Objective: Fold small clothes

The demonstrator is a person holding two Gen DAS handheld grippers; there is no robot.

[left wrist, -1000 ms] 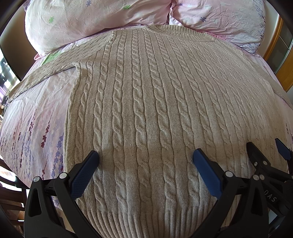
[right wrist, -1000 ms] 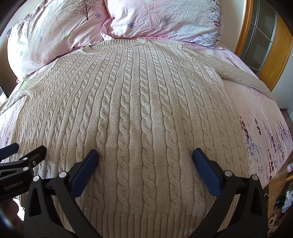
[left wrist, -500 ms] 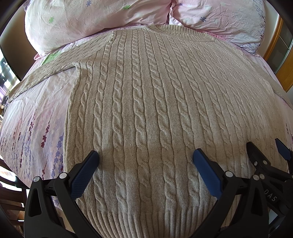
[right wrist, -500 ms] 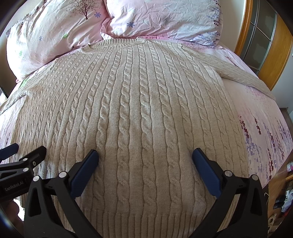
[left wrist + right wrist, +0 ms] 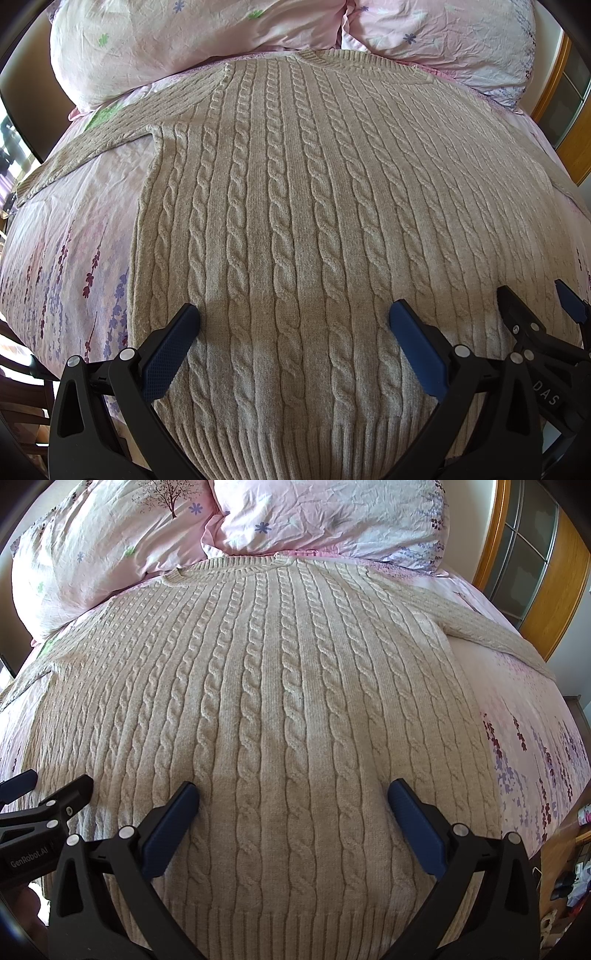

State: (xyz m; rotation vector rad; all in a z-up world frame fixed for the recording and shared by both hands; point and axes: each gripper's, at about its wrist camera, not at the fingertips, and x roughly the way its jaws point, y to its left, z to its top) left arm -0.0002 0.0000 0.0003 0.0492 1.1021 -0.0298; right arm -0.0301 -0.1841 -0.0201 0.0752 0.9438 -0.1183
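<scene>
- Nothing has shifted since a second ago: both grippers hang over the same spot at the hem end of the sweater, and the knit lies exactly as it did.
- The beige cable-knit sweater (image 5: pixel 295 221) lies flat and face up on the bed, collar toward the pillows, ribbed hem nearest the cameras, both sleeves spread out sideways.
- The left gripper (image 5: pixel 294 317) is spread wide, its blue pads (image 5: pixel 168 354) well apart and holding nothing; the lower body of the sweater fills the gap between them, with the hem ribbing just below.
- The left pad sits near the sweater's left side edge, where the knit meets the pink floral bedsheet (image 5: pixel 66 240).
- The right gripper (image 5: pixel 293 797) is likewise wide apart and empty-handed, its blue pads (image 5: pixel 415 830) framing the lower middle of the sweater (image 5: pixel 277 701) above the hem.
- Whether any of the pads touch the knit cannot be told from these views.
- In the left wrist view the right gripper shows at the lower right; in the right wrist view the left gripper (image 5: pixel 40 786) shows at the lower left, so the two sit side by side over the hem end.
- Two pink floral pillows (image 5: pixel 110 546) lie just beyond the collar, and the sheet (image 5: pixel 535 738) is bare to the right of the sweater's edge.
- A wooden frame with glass panes (image 5: pixel 532 554) stands past the far right corner of the bed.
</scene>
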